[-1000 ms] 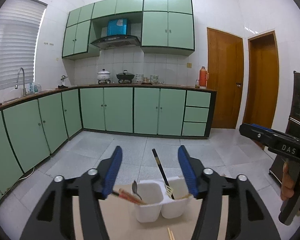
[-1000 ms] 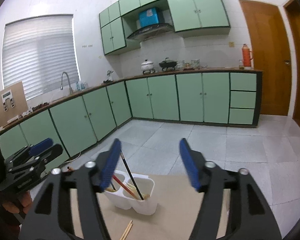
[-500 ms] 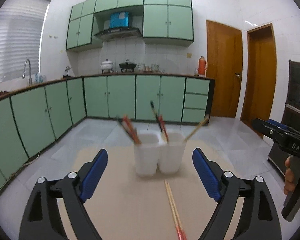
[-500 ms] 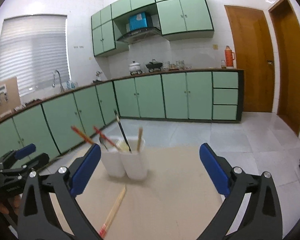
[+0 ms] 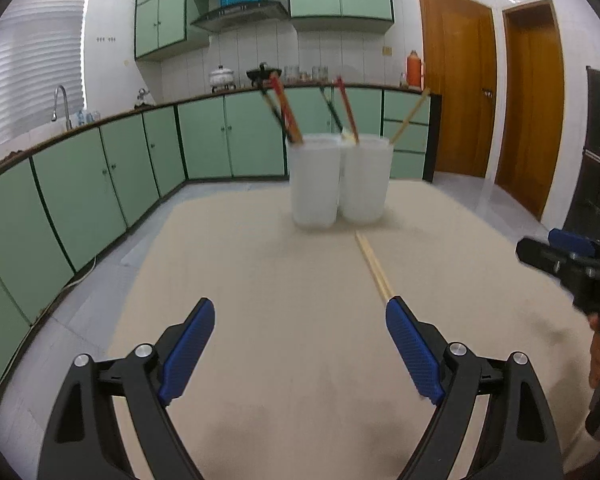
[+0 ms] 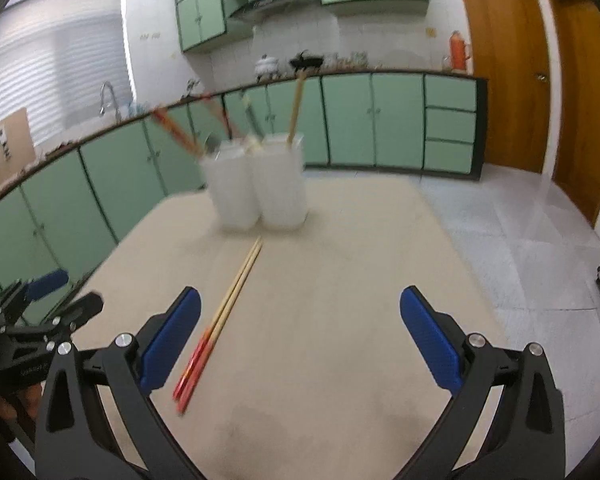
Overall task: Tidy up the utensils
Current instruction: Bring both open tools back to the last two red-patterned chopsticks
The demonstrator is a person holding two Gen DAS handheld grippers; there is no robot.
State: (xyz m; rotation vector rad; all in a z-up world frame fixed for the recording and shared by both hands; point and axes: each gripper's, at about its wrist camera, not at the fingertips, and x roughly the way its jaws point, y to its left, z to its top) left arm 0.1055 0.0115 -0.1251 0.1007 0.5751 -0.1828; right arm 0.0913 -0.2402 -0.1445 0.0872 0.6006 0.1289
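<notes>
The left gripper (image 5: 300, 312) hangs low over the near part of a beige table (image 5: 284, 280), its blue pads (image 5: 186, 350) spread wide with nothing between them. The right gripper (image 6: 300, 304) does the same beside it, pads (image 6: 430, 342) far apart and empty. Their jaws opened within the last second and now stand steady.

A white two-cup holder (image 5: 340, 180) stands upright toward the table's far edge. It holds red-handled, dark and bamboo utensils (image 5: 284, 112) that lean outward; what each one is cannot be told through the blur.

A pair of chopsticks (image 6: 224, 316) lies flat on the table, side by side, running from just before the holder toward the near edge, red ends nearest. In the right view they lie just inside that gripper's left pad, not touched.

A person's fingers (image 5: 598, 360) hold the right gripper's handle at the left view's right edge.
</notes>
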